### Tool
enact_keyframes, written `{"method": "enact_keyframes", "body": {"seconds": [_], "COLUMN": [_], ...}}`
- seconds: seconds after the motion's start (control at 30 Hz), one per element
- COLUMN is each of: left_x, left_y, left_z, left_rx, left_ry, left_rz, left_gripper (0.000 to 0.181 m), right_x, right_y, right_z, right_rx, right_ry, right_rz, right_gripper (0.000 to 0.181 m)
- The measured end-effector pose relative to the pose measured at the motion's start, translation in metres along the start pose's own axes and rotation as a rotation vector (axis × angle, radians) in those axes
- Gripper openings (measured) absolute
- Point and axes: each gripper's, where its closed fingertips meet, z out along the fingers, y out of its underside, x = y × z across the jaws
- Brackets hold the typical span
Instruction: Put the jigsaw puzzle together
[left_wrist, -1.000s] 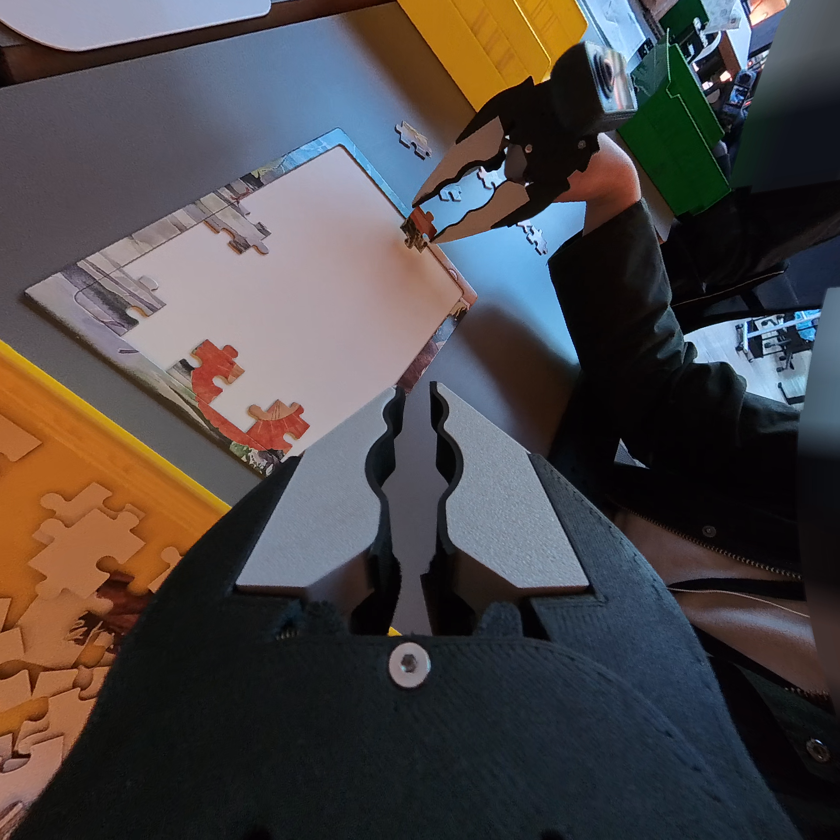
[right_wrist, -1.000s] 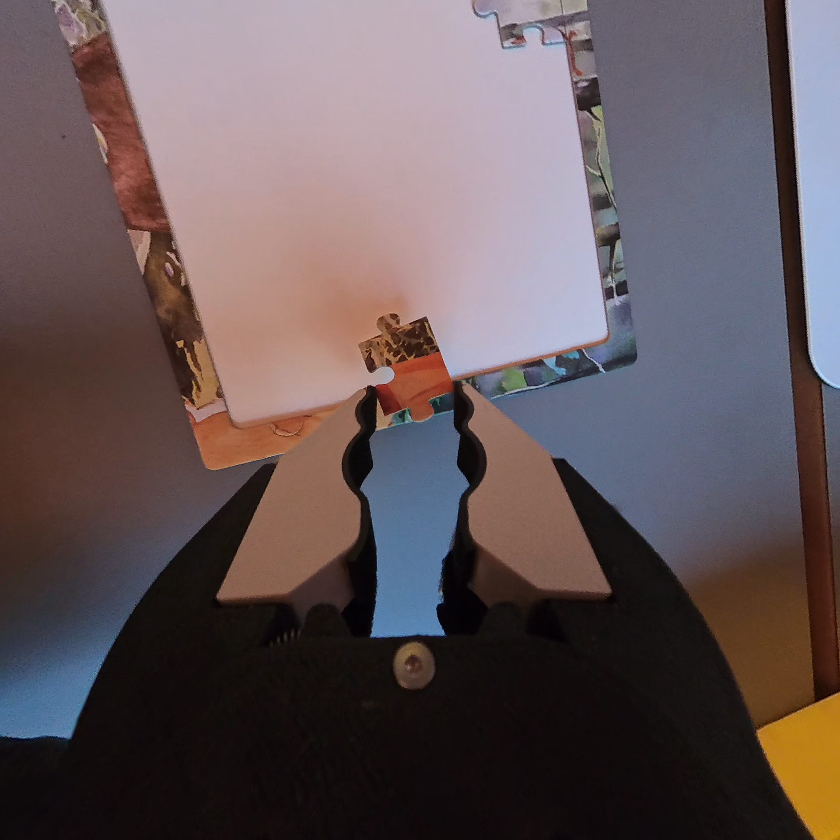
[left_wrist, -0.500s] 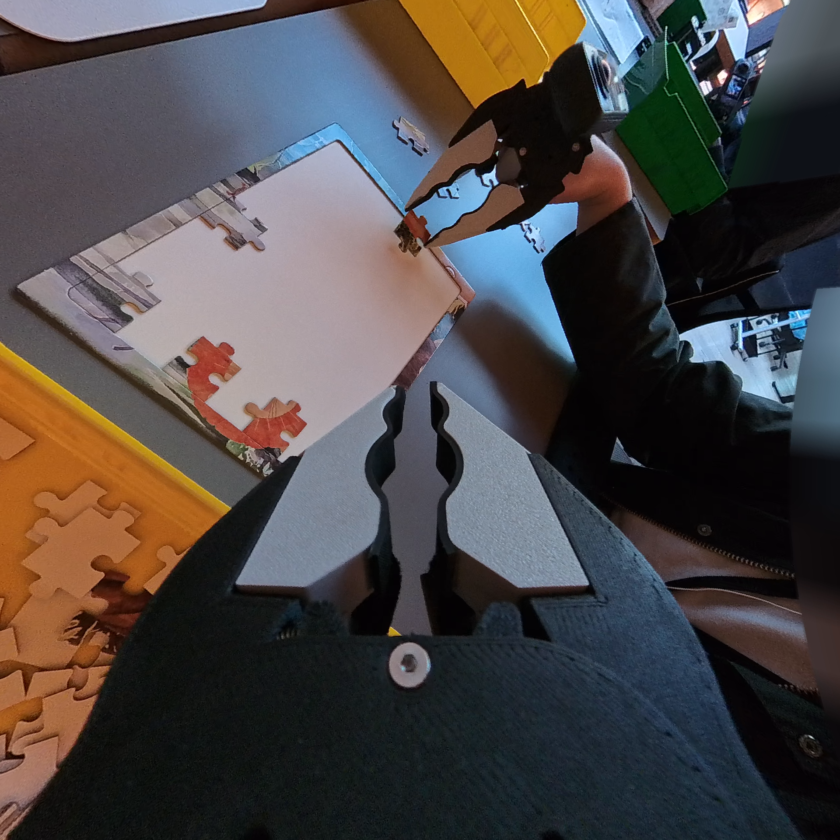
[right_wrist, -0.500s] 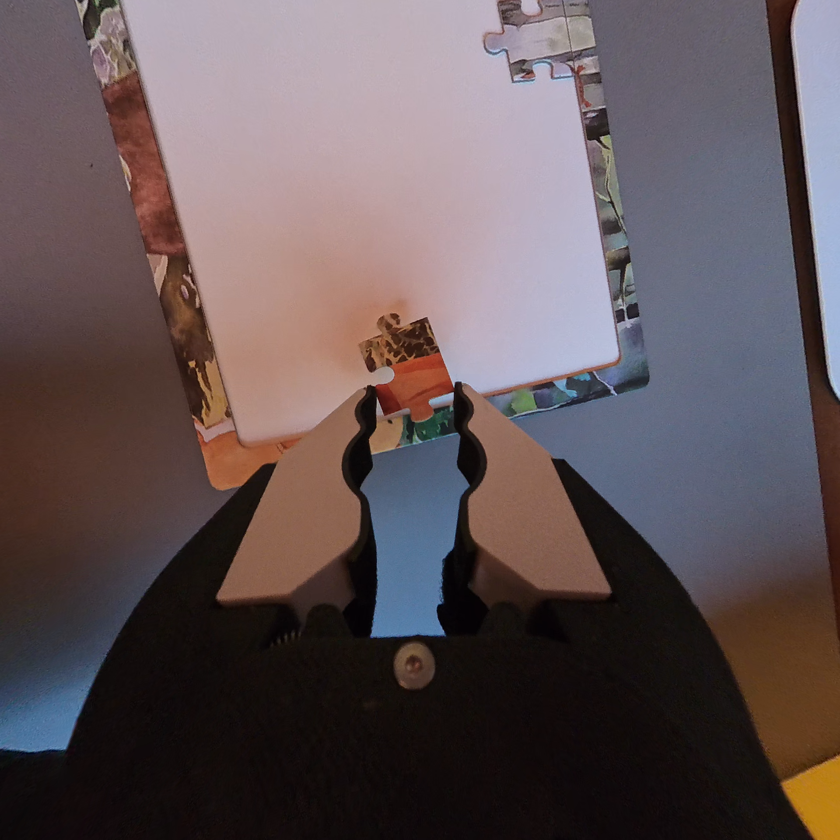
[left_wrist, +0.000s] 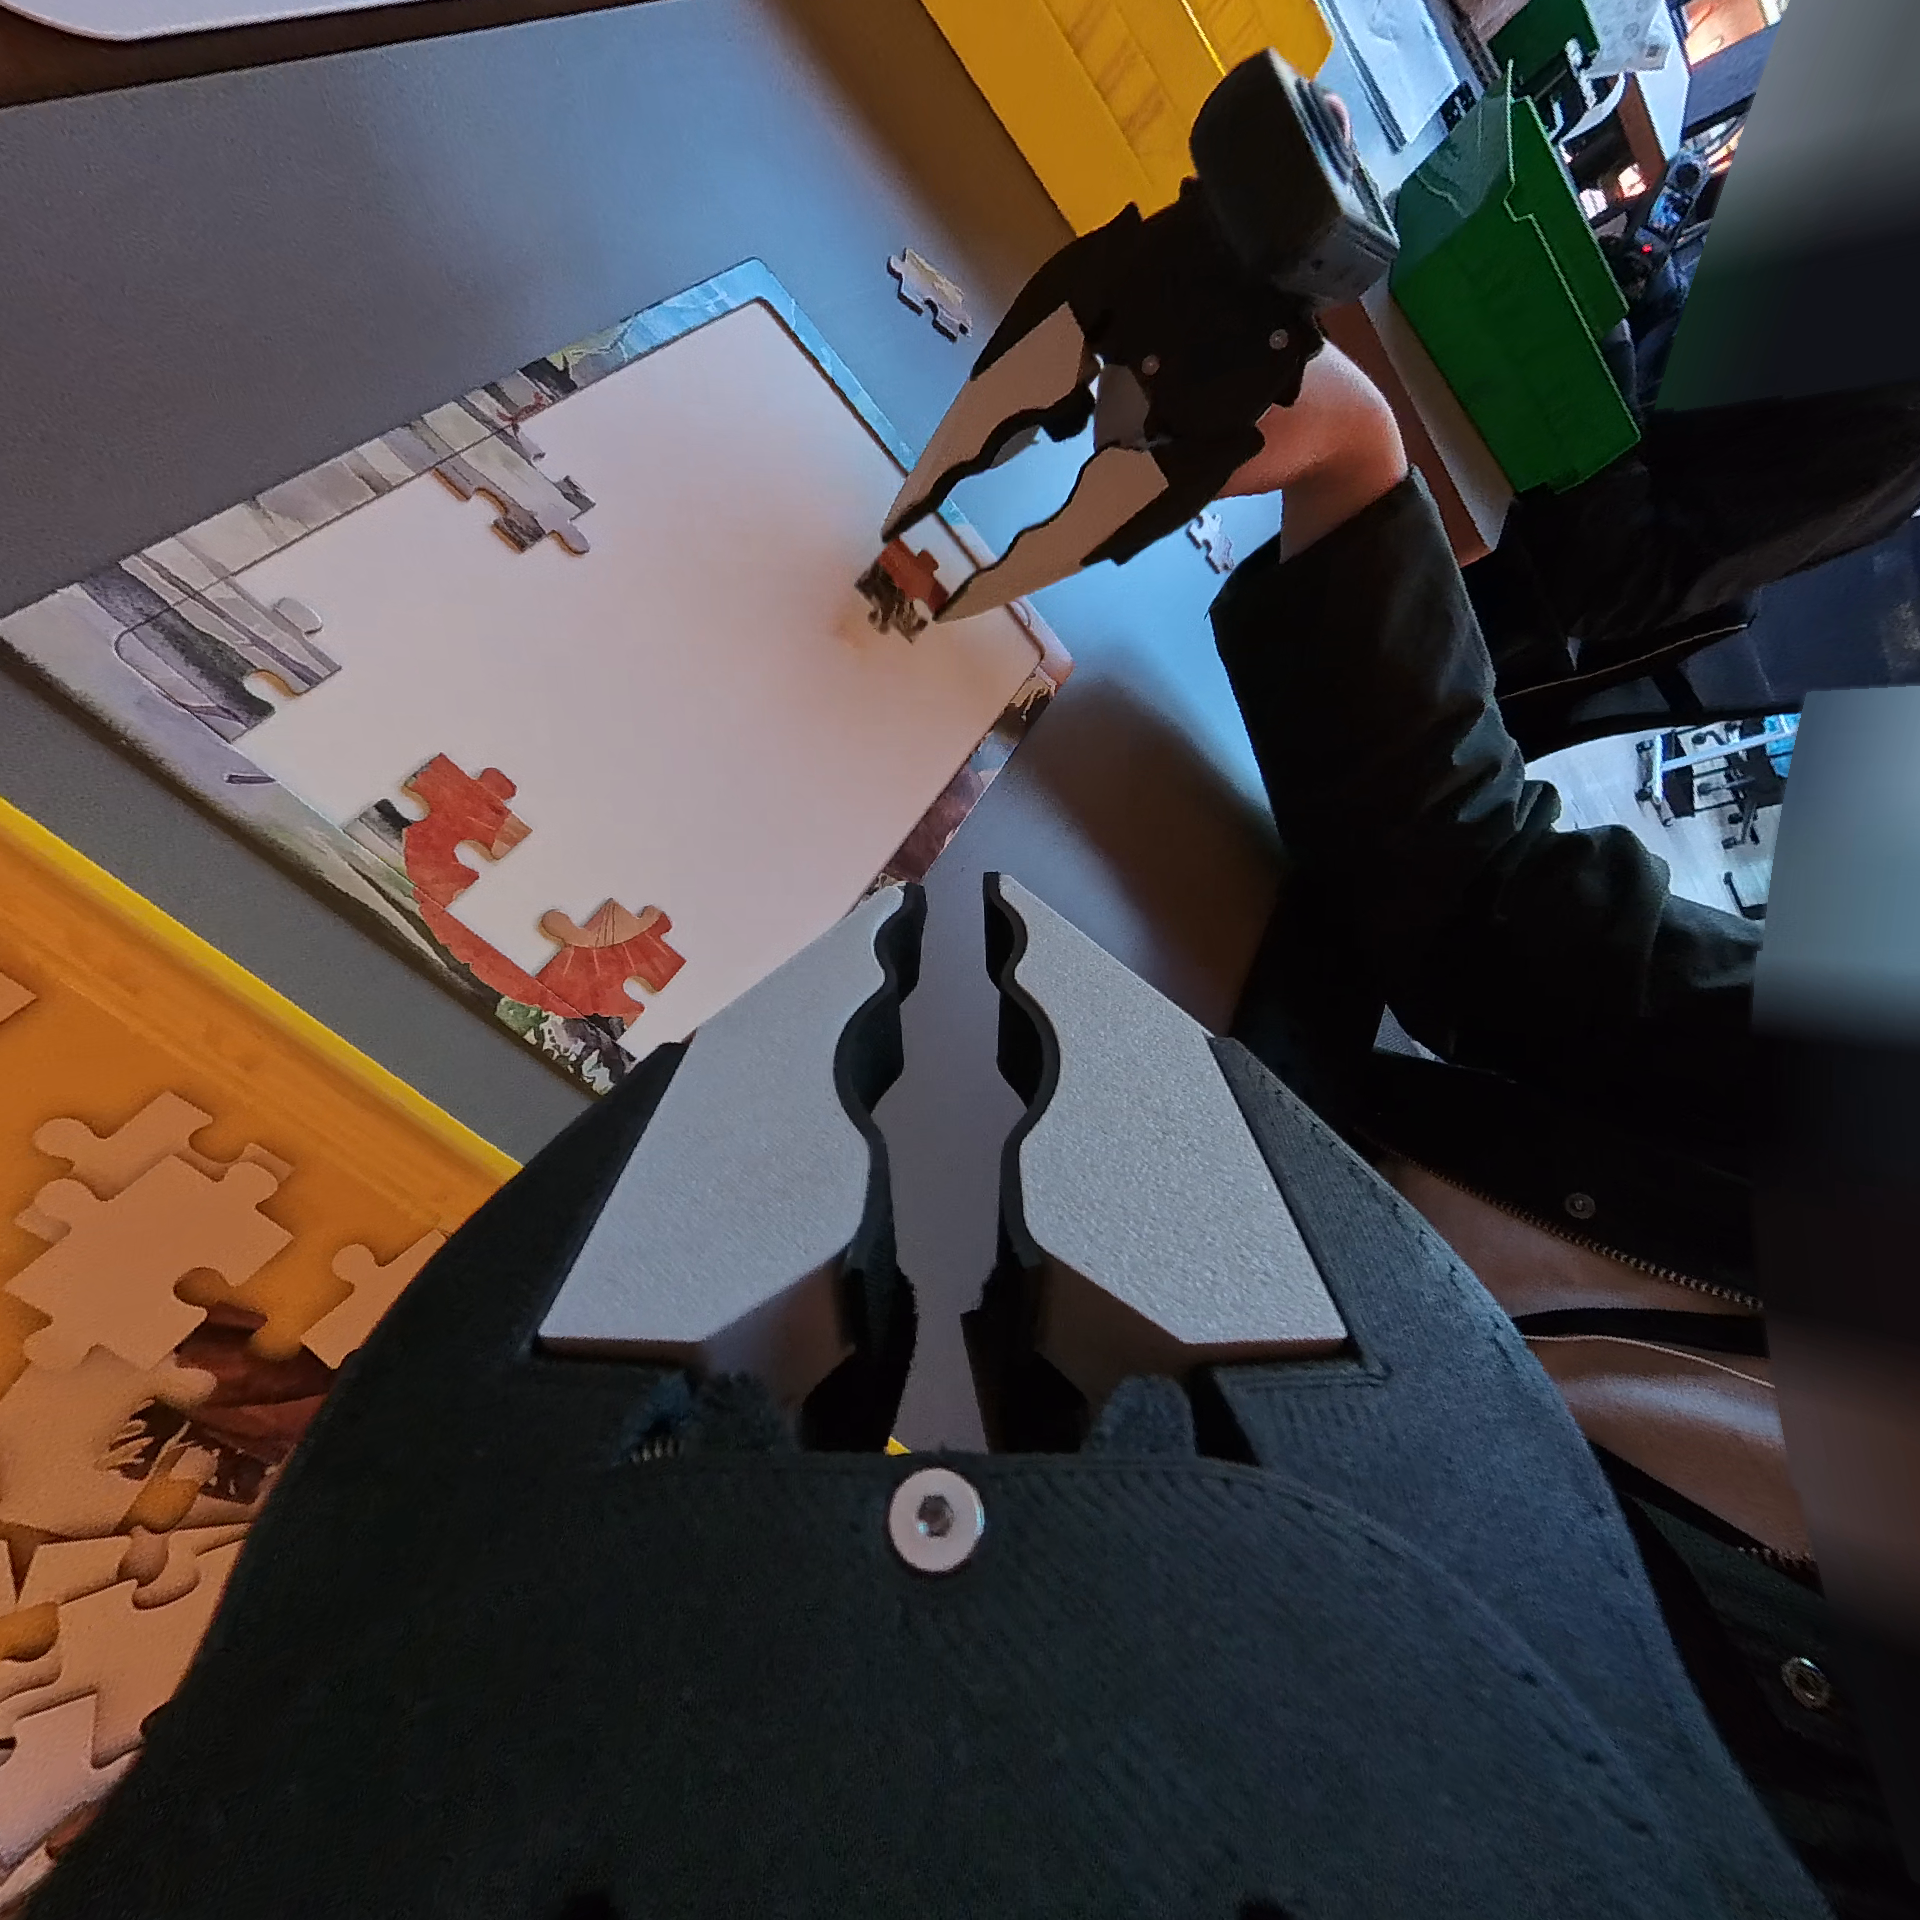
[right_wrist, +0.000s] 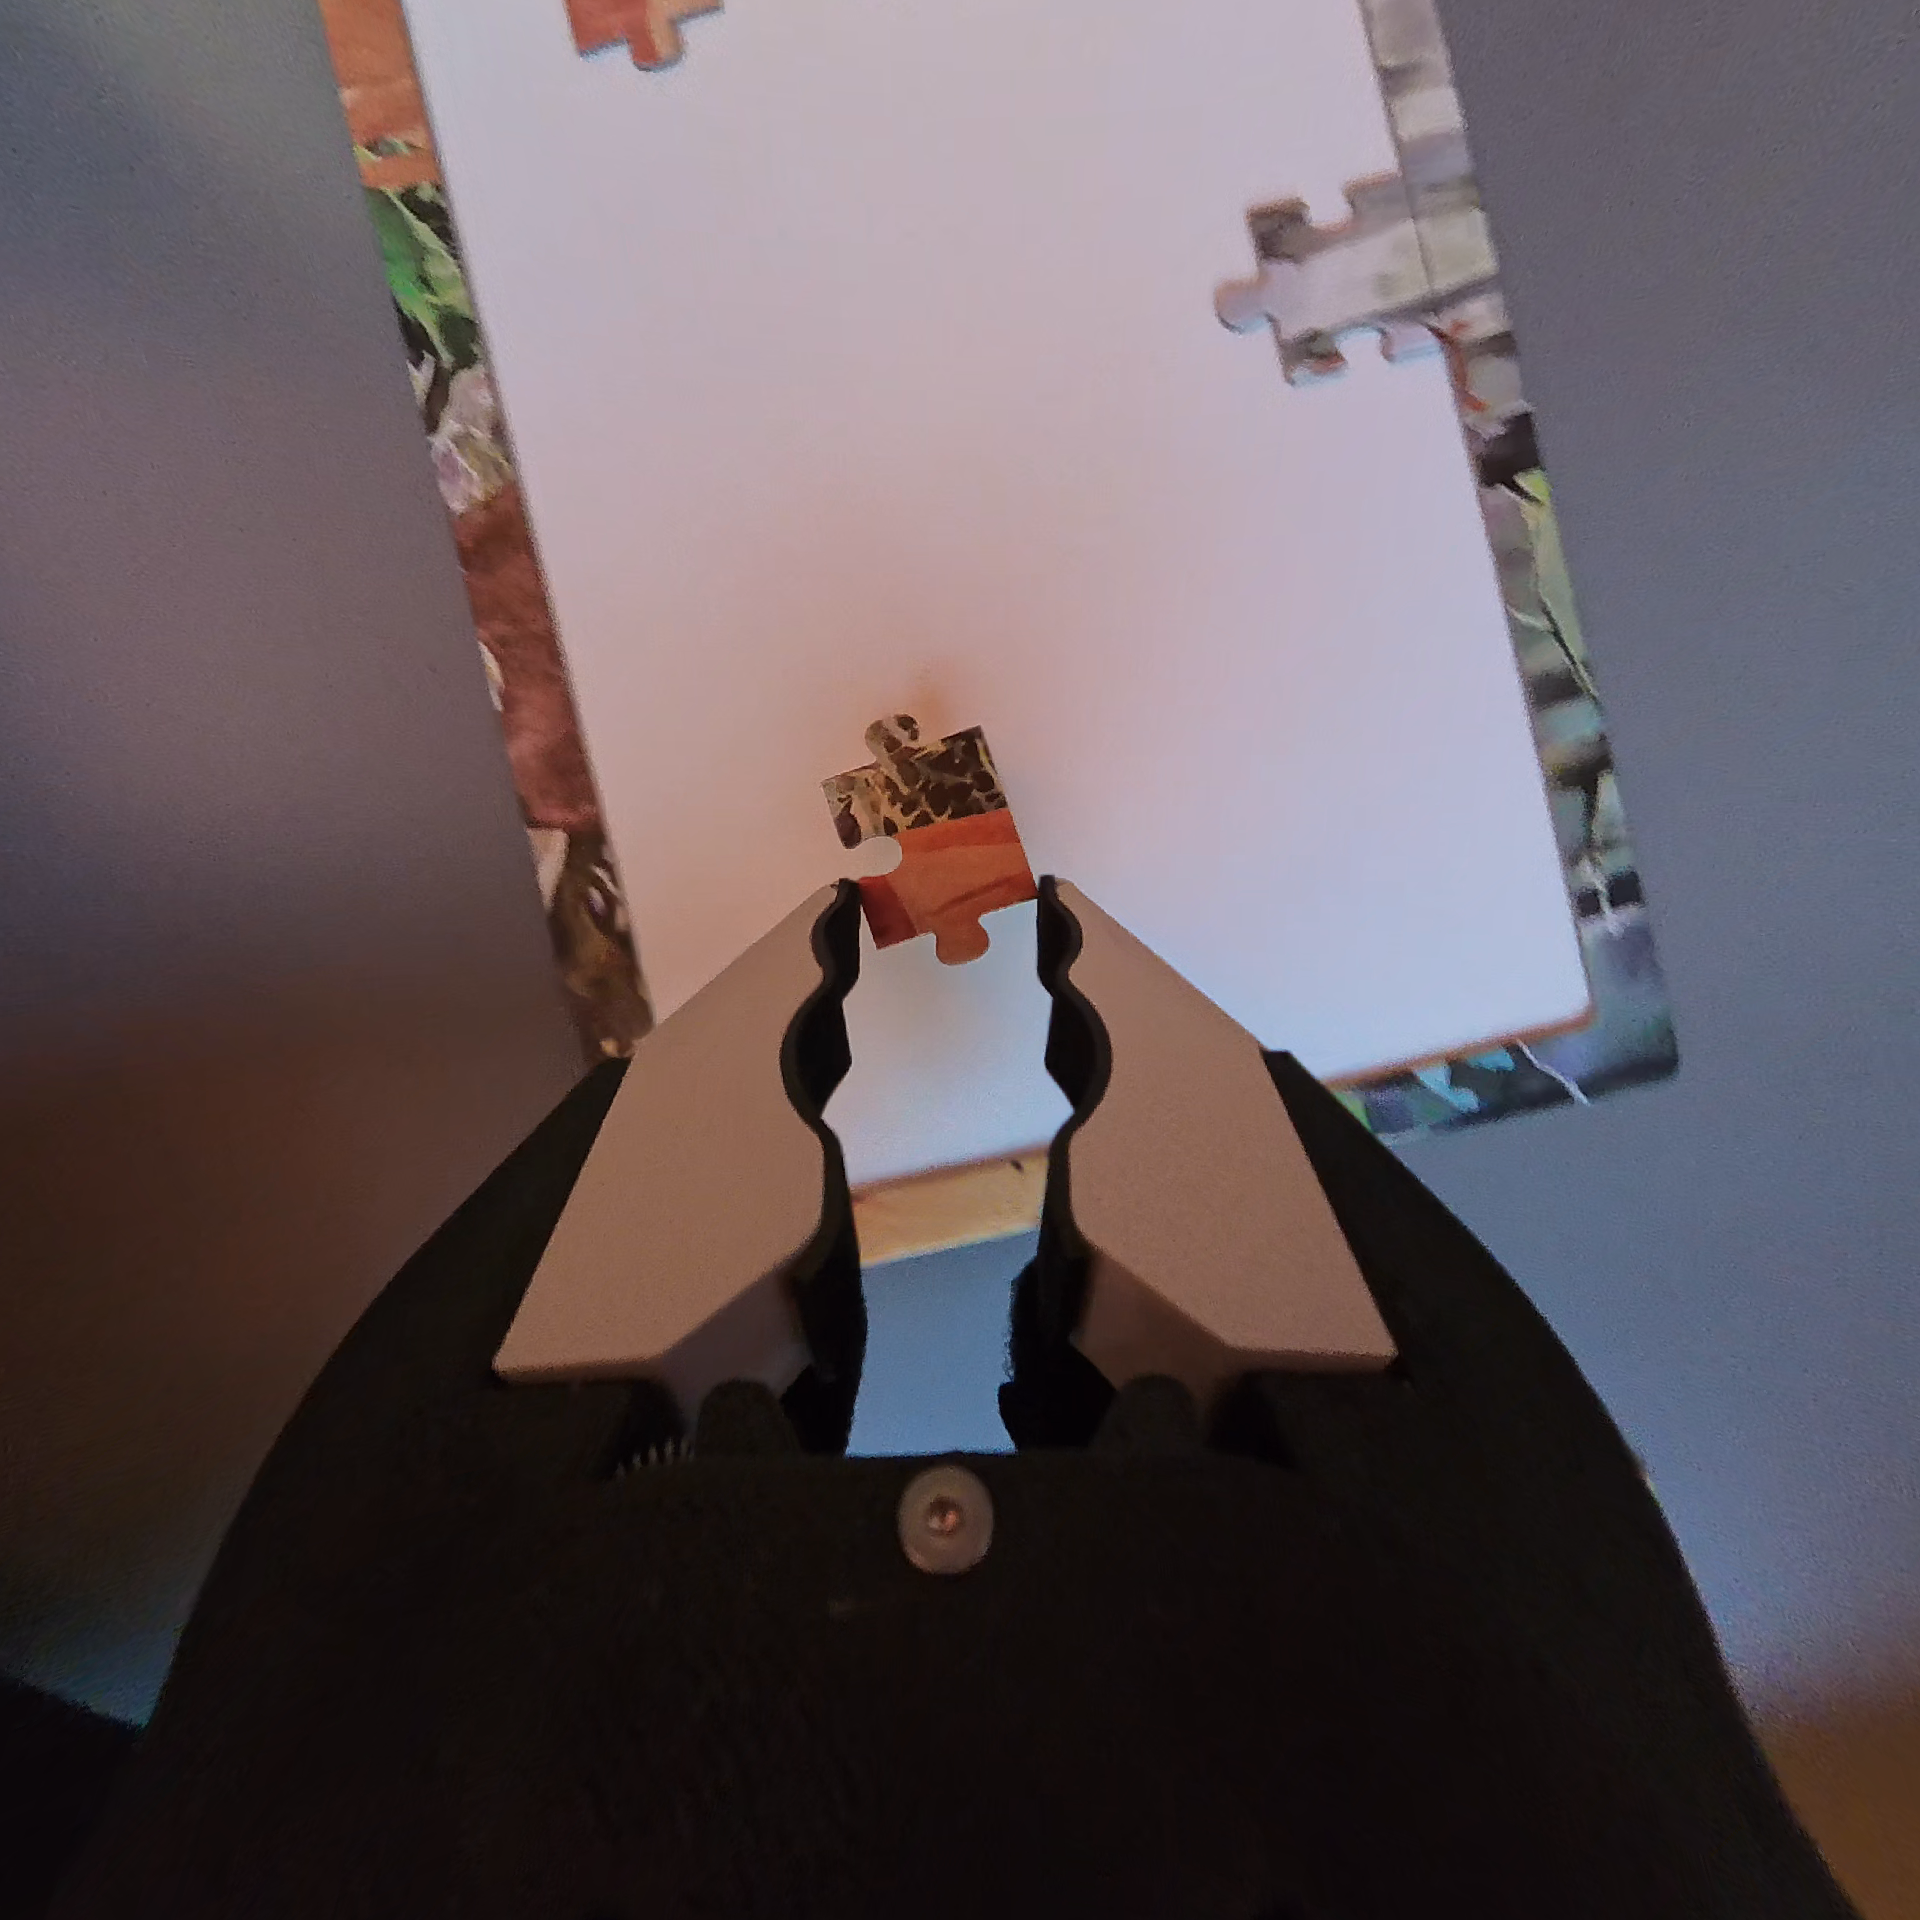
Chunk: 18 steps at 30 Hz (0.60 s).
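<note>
Left wrist view: my left gripper (left_wrist: 954, 904) hangs above the grey table (left_wrist: 312, 260), its fingers set to a narrow gap with nothing between them. The puzzle board (left_wrist: 665, 665) lies ahead on the table, its white centre mostly bare, with red pieces (left_wrist: 468, 821) seated at its near edge. A yellow tray (left_wrist: 239, 1008) of loose pieces sits to the left. My right gripper (left_wrist: 914, 577) reaches onto the board's far side.

Right wrist view: my right gripper (right_wrist: 948, 883) has its fingertips closed onto the orange-and-dark puzzle piece (right_wrist: 930, 831), gripping its near part. The piece sits over the board's (right_wrist: 1039, 499) white area, near its bottom border.
</note>
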Motion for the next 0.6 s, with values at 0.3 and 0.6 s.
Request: {"method": "enact_keyframes", "body": {"seconds": [0.3,0.6], "left_x": [0.0,-0.001], "left_y": [0.0,-0.001], "left_z": [-0.001,-0.004], "left_rx": [0.001,0.009], "left_ry": [-0.003,-0.002], "left_rz": [-0.002,-0.004], "left_gripper": [0.009,0.009], "right_x": [-0.048,-0.062], "right_y": [-0.068,-0.085], "right_z": [0.032,0.062], "right_rx": [0.013,-0.003], "right_ry": [-0.036,0.07], "right_rz": [-0.153,-0.43], "right_gripper": [0.034,0.034]}}
